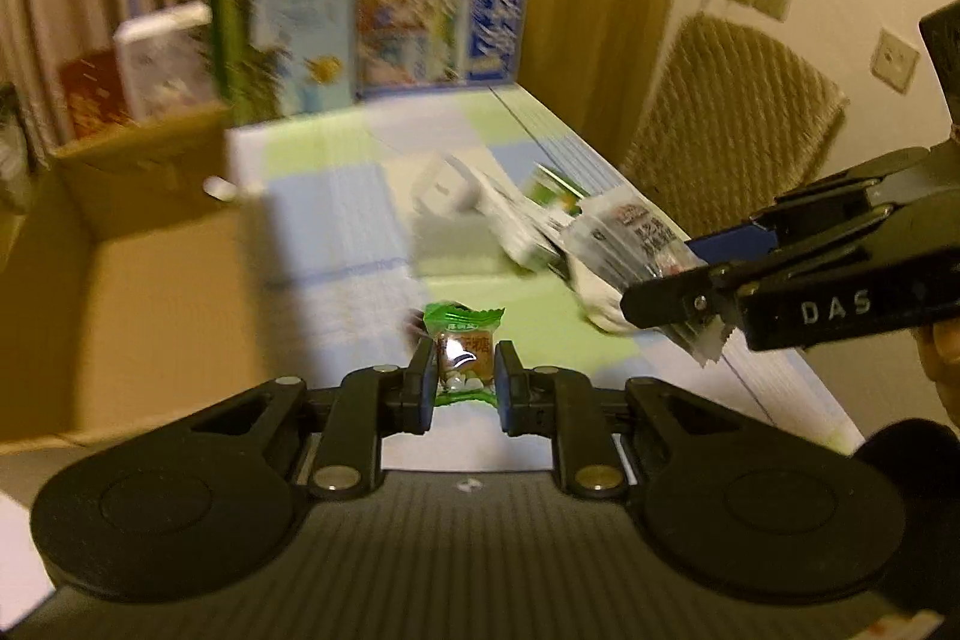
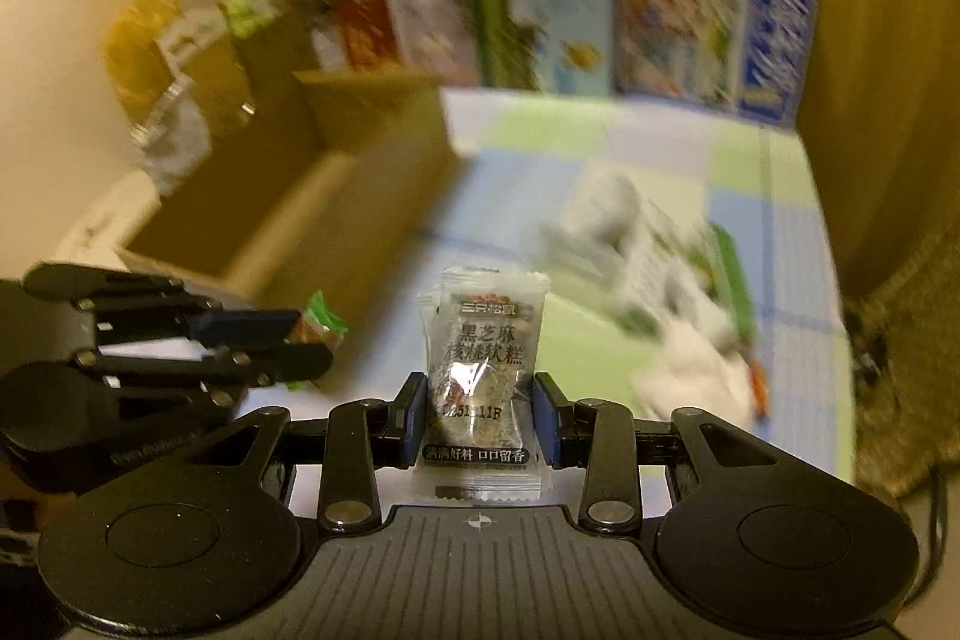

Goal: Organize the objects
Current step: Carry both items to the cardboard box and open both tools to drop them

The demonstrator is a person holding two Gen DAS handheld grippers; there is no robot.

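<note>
With both snacks lifted above the table (image 1: 336, 232), the left tongs (image 1: 465, 376) pinch a green-wrapped candy (image 1: 463, 349) and the right tongs (image 2: 480, 415) pinch a clear sesame-walnut cake packet (image 2: 483, 340); carry each level over the cardboard box (image 1: 150, 280) before releasing.

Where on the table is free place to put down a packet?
The checked tablecloth lies bare between the cardboard box and the pile of packets, and behind the pile toward the standing boxes. The right side around the pile is crowded.
</note>
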